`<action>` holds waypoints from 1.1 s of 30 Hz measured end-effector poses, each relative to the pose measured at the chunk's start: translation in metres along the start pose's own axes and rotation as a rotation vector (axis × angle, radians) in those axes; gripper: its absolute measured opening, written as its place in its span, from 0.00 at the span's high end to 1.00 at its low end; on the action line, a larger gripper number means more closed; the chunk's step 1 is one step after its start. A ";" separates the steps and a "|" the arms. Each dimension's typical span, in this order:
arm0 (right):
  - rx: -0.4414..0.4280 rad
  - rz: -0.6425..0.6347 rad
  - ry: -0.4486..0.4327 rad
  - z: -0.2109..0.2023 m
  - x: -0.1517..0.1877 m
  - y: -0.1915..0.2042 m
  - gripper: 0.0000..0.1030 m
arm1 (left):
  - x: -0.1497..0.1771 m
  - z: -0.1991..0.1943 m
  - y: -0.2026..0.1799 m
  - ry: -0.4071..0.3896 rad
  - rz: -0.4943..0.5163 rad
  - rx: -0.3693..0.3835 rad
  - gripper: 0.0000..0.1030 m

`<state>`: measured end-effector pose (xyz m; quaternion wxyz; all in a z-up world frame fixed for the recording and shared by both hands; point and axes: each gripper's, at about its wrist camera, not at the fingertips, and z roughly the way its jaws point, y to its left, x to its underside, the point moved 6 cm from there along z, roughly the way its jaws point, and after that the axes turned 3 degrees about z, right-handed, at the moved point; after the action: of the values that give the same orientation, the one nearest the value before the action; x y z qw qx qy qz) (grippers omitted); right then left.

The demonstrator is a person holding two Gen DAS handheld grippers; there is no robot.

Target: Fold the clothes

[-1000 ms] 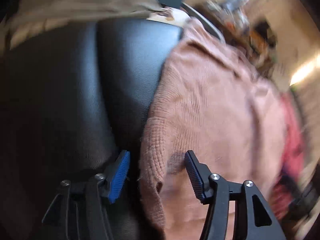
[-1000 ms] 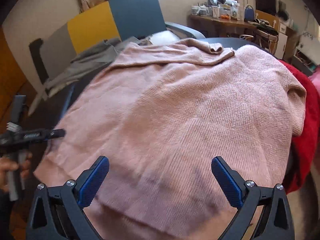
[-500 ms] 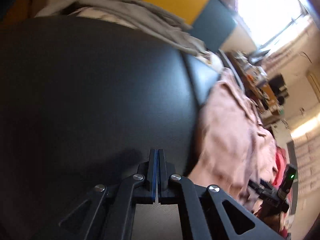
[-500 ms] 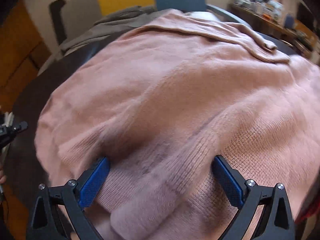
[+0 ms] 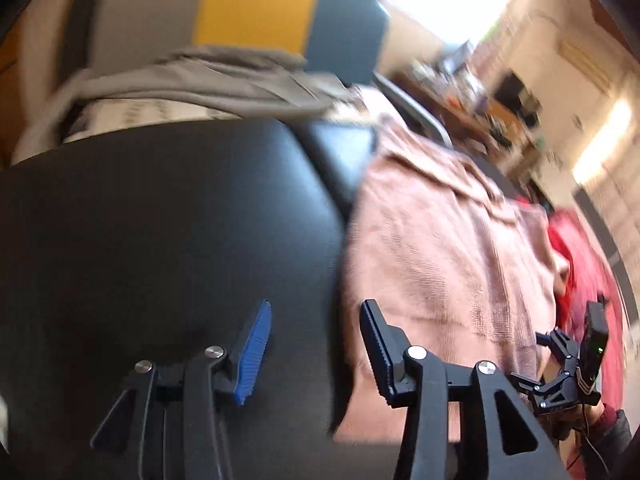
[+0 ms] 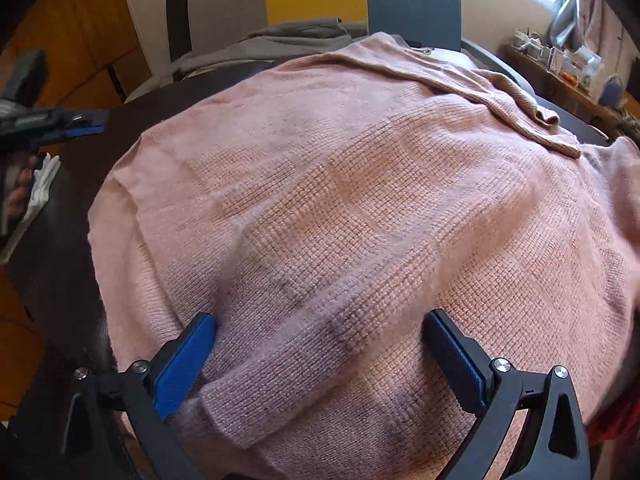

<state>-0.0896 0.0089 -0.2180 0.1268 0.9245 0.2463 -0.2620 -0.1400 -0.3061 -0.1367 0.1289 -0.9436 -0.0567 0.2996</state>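
Two grippers are in play over one pink knit sweater point(image 6: 360, 208), which lies spread across a dark padded surface point(image 5: 160, 240). The right gripper point(image 6: 320, 344) has its jaws spread wide and pressed down into the near part of the sweater, a raised ridge of knit running between the blue pads point(image 6: 184, 364) toward 6 o'clock. Nothing is pinched yet; the fabric just sits in the gap. Over in the left wrist view, the left gripper point(image 5: 316, 336) is parted about halfway and hangs over bare dark padding, with the sweater's left edge just beside its right finger, at roughly 2 o'clock from the tips. It holds nothing. The same view catches the right gripper point(image 5: 576, 364) at 4 o'clock, at the sweater's near edge. A folded sleeve point(image 6: 480, 92) lies across the far end of the sweater near 1 o'clock in the right wrist view. Red fabric point(image 5: 580, 264) sits just beyond the sweater's right side. A grey garment point(image 5: 208, 84) is heaped at 12 o'clock, in front of a grey, yellow and blue chair back point(image 5: 256, 12).
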 end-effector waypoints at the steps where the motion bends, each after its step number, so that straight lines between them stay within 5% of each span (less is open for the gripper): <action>1: -0.004 -0.002 -0.009 -0.003 0.002 -0.002 0.00 | -0.007 0.012 -0.007 0.024 0.018 0.015 0.54; 7: -0.048 -0.010 -0.010 -0.011 0.012 -0.015 0.00 | -0.033 0.065 -0.026 0.140 0.064 0.048 0.54; 11: -0.049 -0.006 -0.023 -0.012 0.015 -0.014 0.00 | -0.025 0.085 -0.041 0.197 0.116 -0.002 0.55; 14: -0.030 -0.001 -0.031 -0.013 0.015 -0.012 0.00 | -0.016 0.085 -0.058 0.217 0.165 0.002 0.90; 16: -0.006 0.010 -0.027 -0.011 0.011 -0.007 0.00 | -0.012 0.085 -0.057 0.202 0.159 -0.036 0.91; 22: -0.001 0.047 -0.006 -0.006 -0.002 0.004 0.00 | 0.005 0.024 -0.004 0.022 -0.097 -0.077 0.96; 30: -0.048 -0.105 0.012 -0.002 0.001 0.045 0.00 | 0.132 -0.052 0.068 -0.001 -0.308 -0.275 1.00; 33: -0.064 -0.148 0.011 -0.005 0.007 0.048 0.00 | 0.166 -0.086 0.086 -0.041 -0.388 -0.259 1.00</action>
<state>-0.0570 -0.0275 -0.2131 0.1350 0.9006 0.3230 -0.2575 0.0474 -0.3756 -0.1842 0.0605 -0.9174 -0.2775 0.2786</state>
